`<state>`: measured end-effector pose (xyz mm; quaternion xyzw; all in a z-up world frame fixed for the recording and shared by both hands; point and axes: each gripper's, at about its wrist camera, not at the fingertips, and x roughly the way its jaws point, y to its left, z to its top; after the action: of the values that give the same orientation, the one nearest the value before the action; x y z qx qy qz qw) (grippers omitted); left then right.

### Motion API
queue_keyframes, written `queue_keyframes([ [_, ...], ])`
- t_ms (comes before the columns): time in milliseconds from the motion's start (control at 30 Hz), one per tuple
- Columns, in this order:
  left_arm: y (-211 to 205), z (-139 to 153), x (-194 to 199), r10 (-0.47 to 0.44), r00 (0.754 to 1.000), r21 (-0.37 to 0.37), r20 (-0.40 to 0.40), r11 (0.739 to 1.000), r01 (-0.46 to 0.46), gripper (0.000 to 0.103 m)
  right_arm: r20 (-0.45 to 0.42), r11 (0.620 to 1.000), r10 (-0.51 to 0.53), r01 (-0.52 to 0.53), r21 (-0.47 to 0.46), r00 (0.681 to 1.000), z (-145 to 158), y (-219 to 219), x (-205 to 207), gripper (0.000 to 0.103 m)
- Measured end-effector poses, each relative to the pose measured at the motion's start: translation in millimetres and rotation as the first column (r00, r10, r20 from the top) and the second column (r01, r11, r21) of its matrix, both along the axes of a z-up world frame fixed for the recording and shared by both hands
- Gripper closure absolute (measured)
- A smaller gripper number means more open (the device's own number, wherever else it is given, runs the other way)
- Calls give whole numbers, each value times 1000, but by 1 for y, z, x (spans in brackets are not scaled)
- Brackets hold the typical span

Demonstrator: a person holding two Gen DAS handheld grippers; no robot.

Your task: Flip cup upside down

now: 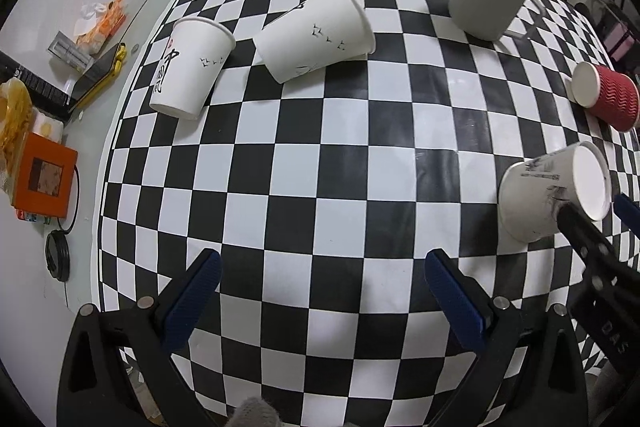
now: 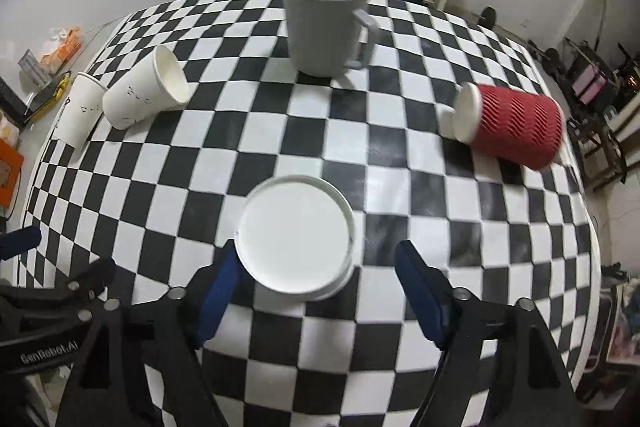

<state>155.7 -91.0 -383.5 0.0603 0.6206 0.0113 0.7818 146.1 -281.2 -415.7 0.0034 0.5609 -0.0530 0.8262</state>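
— So, what sits off to the left of your left gripper?

— Beyond the edge of the checkered table, on the pale floor, I see an orange box and a black lid. Far ahead on my left stands an upright white paper cup, and just right of it a second white cup lies on its side. Whether the two touch I cannot tell.

— And the left gripper itself?

— Released: my blue pads stand wide apart over bare checks, with nothing between them.

— Further right?

— A grey mug stands upright far ahead of my right gripper, its handle turned to the right. Right of that lies a red ribbed cup on its side, its white bottom facing left.

— Where is the cup you are flipping?

— The printed white cup is at my right gripper, tilted well over, its flat bottom facing that wrist camera. In the left view its wide mouth end points down and left, and one black finger lies against its side.

— Is the right gripper clenched on it?

— Its left pad is at the cup's side; the right pad stands apart from it. So the jaws are spread, not clamped.
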Motion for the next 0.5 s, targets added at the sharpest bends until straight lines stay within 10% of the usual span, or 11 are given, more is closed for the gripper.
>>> queue_keyframes([
  [233, -2, 38, -13, -19, 999, -37, 46, 999, 20, 0, 2, 996, -85, 85, -40, 996, 33, -19, -35, 2],
  [500, -13, 145, -39, -78, 979, -109, 188, 989, 99, 0, 51, 988, -139, 142, -62, 989, 123, -29, -73, 1],
])
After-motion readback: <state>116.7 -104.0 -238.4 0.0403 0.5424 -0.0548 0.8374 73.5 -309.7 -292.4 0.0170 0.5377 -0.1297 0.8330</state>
